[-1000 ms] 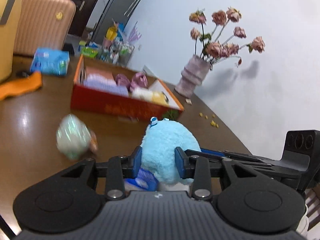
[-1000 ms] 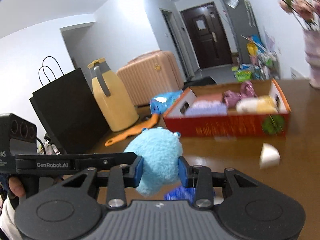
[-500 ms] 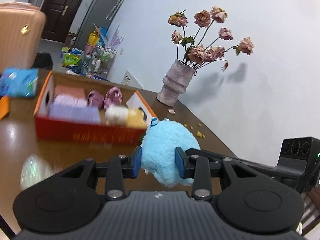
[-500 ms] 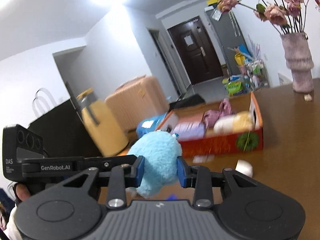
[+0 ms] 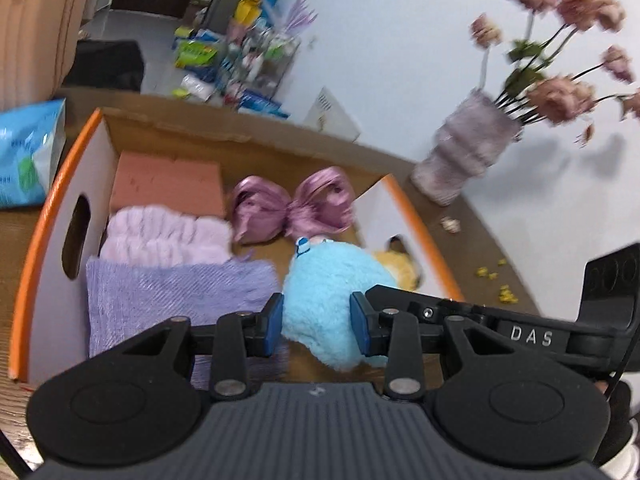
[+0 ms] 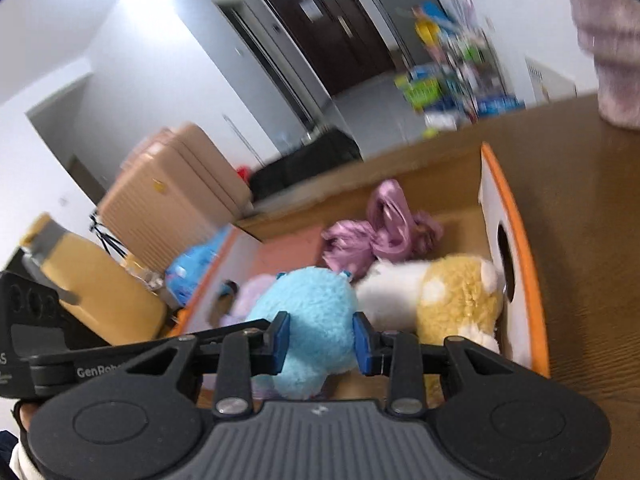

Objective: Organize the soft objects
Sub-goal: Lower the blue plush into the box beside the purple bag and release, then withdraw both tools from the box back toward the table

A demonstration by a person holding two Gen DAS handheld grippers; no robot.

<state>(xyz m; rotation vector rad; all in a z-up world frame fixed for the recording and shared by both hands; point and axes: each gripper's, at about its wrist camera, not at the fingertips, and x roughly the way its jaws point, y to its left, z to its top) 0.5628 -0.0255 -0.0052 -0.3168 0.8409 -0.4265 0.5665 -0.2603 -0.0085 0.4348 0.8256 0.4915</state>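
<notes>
A fluffy light-blue plush toy is held by both grippers at once, above the inside of an open orange-rimmed cardboard box. My left gripper is shut on the plush. My right gripper is shut on the same plush from the other side. In the box lie a purple towel, a fluffy lilac cloth, a pink sponge block, a mauve satin bow and a yellow-and-white plush.
A vase of dried pink roses stands on the brown table beyond the box. A blue tissue pack lies left of the box. A yellow jug and a peach suitcase are behind.
Both grippers carried the blue plush forward from the table to above the box. The box now fills both views, seen from above.
</notes>
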